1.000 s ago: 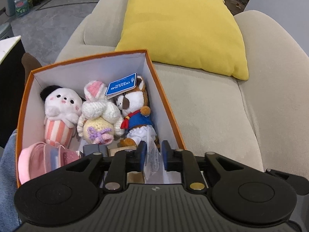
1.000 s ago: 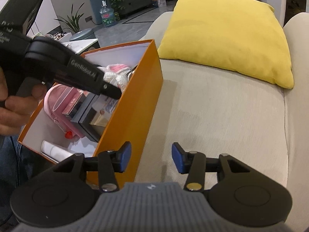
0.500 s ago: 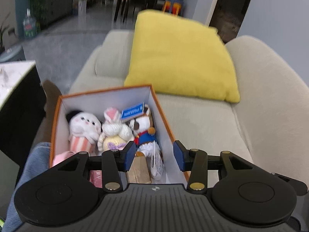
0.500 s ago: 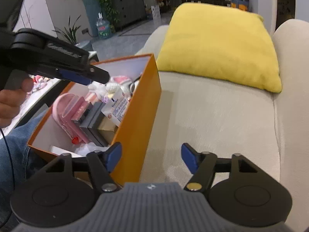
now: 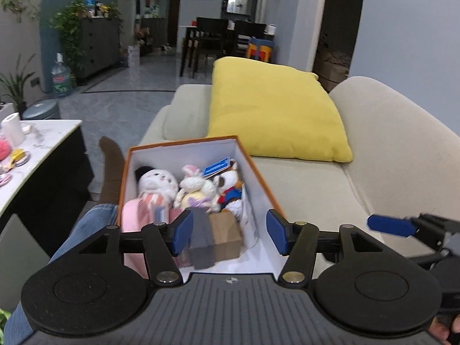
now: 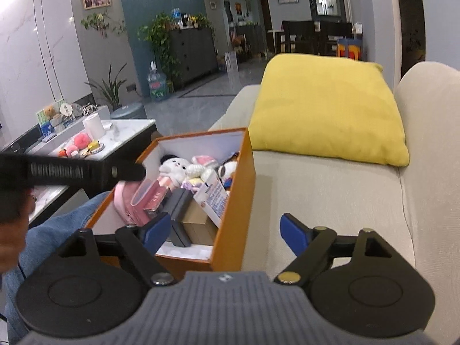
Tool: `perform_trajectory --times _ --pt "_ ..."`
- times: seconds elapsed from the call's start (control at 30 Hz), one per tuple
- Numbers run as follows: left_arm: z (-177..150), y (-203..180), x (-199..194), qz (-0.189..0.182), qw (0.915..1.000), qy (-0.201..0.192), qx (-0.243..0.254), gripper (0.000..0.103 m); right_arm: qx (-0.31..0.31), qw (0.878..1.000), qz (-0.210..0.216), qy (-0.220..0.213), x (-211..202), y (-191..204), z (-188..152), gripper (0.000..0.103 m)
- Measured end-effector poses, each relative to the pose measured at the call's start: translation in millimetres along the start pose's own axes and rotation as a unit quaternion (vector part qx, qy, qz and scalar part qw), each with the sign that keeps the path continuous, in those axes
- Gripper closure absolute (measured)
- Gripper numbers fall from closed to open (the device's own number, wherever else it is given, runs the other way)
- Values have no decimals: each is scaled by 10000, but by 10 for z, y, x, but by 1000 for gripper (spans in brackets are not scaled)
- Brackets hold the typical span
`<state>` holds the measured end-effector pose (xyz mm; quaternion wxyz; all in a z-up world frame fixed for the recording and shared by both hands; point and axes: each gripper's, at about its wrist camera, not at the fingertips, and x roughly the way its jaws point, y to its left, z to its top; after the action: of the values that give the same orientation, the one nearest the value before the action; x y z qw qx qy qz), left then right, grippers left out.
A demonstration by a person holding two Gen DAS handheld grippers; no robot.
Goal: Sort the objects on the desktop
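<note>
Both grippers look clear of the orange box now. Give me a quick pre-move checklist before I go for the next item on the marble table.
1. Left gripper empty: ok, jaws opening, nothing between the fingers.
2. Right gripper empty: ok, jaws opening, nothing gripped.
3. Orange box steady on the sofa seat: ok, upright beside the yellow cushion.
4. Contents inside the box: ok, plush toys at the far end, small boxes nearer; none hangs over the rim.
5. Items left on the marble table: not ok, pink plush ball and small pieces remain.
6. Room left in the box: cannot tell.
</note>
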<state>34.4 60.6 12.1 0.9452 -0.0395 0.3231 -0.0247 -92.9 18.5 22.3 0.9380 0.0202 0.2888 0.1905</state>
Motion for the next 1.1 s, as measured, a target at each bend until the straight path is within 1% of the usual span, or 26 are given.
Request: perform_trajectory --times 0.13,0.17,0.23,0.33,0.4,0.47,0.53,0.7,0.93,1.1 --pt "-176 44 -122 194 9997 -126 -47 33 -38 9999 -76 -91 -70 152 -71 17" --pt "-218 54 -159 271 9994 -190 -55 33 -52 9999 -103 -101 -85 186 -87 16" --pt "-282 63 -206 459 9986 -256 -75 27 -63 9998 -185 -94 -103 252 -123 16" --pt "-374 80 -247 740 9970 -244 -11 25 -32 9997 -263 -2 -98 343 -174 16" --pt "-423 111 -237 902 9959 -89 -35 23 -17 9995 -310 85 -74 393 -198 16" --pt "-461 175 -216 982 9950 86 -162 23 -33 9993 -335 172 -44 440 -215 16" --pt "-465 245 -180 999 9941 282 -314 23 -68 9989 -380 259 1 481 -215 16" --pt "-446 399 -30 1045 9896 772 -619 22 -46 9975 -458 536 200 512 -173 10" --pt "-426 488 113 1291 9842 986 -709 22 25 9961 -461 755 460 530 -111 10" --pt "-434 514 208 1386 9812 1136 -717 22 -36 9951 -492 861 592 544 -111 10"
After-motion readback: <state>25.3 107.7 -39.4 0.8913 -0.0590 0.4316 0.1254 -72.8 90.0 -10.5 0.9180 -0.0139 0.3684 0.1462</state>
